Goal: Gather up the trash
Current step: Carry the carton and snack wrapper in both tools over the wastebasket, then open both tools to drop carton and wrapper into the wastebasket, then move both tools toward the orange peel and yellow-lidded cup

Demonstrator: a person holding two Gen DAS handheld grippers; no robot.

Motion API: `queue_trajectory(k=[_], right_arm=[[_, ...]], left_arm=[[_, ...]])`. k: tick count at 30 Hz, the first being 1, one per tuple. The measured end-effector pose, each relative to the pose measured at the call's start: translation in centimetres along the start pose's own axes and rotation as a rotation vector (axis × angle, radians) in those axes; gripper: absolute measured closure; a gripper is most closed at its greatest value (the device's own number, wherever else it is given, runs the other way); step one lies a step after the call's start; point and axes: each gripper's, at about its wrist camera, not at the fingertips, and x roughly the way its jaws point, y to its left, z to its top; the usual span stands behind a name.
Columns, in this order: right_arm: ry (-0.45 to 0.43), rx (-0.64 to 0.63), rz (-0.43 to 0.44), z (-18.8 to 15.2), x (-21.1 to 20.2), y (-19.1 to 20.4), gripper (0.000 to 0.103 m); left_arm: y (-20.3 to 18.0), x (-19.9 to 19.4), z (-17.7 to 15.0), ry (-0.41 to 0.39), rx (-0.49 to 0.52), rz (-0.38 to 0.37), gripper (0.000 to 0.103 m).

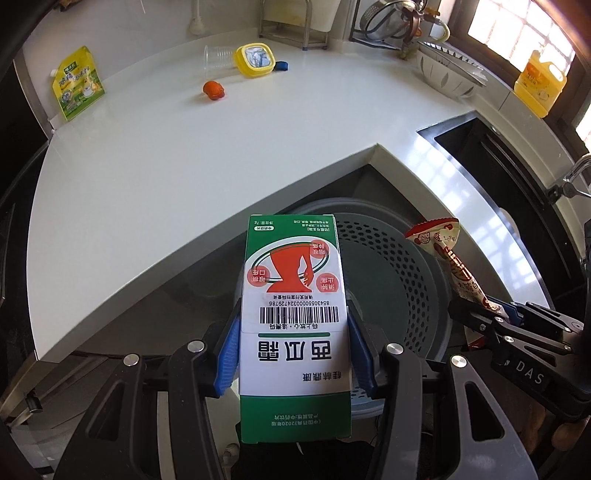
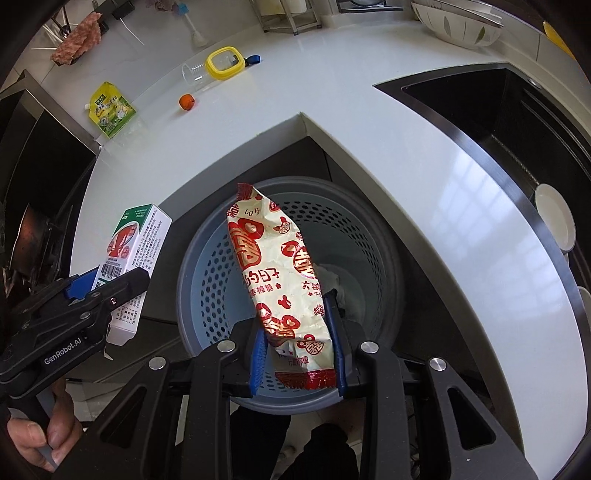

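My left gripper [image 1: 293,317] is shut on a green and white medicine box [image 1: 293,295], held above the left rim of a grey perforated trash bin [image 1: 406,266]. My right gripper [image 2: 297,314] is shut on a cream and red candy wrapper [image 2: 273,266], held over the bin's opening [image 2: 207,280]. The box also shows in the right wrist view [image 2: 135,254], and the wrapper in the left wrist view [image 1: 448,254]. On the white counter [image 1: 184,158] lie a yellow-green drink pouch [image 1: 78,83], an orange cap [image 1: 213,89] and a clear plastic cup [image 1: 218,59].
A yellow-rimmed lid [image 1: 255,59] and a blue item [image 1: 282,66] lie by the cup. A black sink [image 2: 491,107] is at the right, with a white bowl [image 2: 460,24] and a yellow bottle [image 1: 539,83] behind it. White paper lies in the bin [image 2: 332,277].
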Motion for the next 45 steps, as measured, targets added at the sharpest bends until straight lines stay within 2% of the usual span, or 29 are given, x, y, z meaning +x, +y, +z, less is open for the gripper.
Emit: queue_trajectory(k=[13, 21, 22, 23, 24, 25, 28, 37, 45], right_arm=[[0.068, 0.024, 0.015, -0.5, 1.9, -0.7, 0.074], [0.062, -0.002, 0.026, 0.1, 2.1, -0.5, 0.071], [0.058, -0.002, 0.028, 0.2, 2.0, -0.5, 0.069], [0.052, -0.002, 0.031, 0.2, 1.8, -0.5, 0.058], [0.043, 0.000, 0.035, 0.3, 1.6, -0.6, 0.040], [0.027, 0.007, 0.044, 0.4, 1.3, -0.7, 0.034], [0.005, 0.019, 0.054, 0.7, 0.8, -1.0, 0.033], [-0.002, 0.019, 0.057, 0.5, 0.2, -1.2, 0.033], [-0.044, 0.004, 0.063, 1.3, -1.3, -1.1, 0.033]], left_arm=[[-1.4, 1.2, -0.9, 0.038, 0.019, -0.001, 0.053], [-1.0, 1.4, -0.9, 0.048, -0.005, -0.005, 0.052], [-1.0, 1.3, -0.9, 0.046, -0.007, -0.006, 0.051], [-0.9, 1.2, -0.9, 0.043, -0.010, -0.008, 0.049], [-0.9, 1.1, -0.9, 0.039, -0.013, -0.006, 0.045], [-0.8, 1.0, -0.9, 0.036, -0.016, -0.004, 0.044], [-0.6, 0.8, -1.0, 0.035, -0.027, 0.000, 0.035], [-0.2, -0.4, -0.8, 0.009, -0.040, 0.016, 0.028], [0.4, -2.4, 0.0, -0.036, -0.060, 0.037, 0.024]])
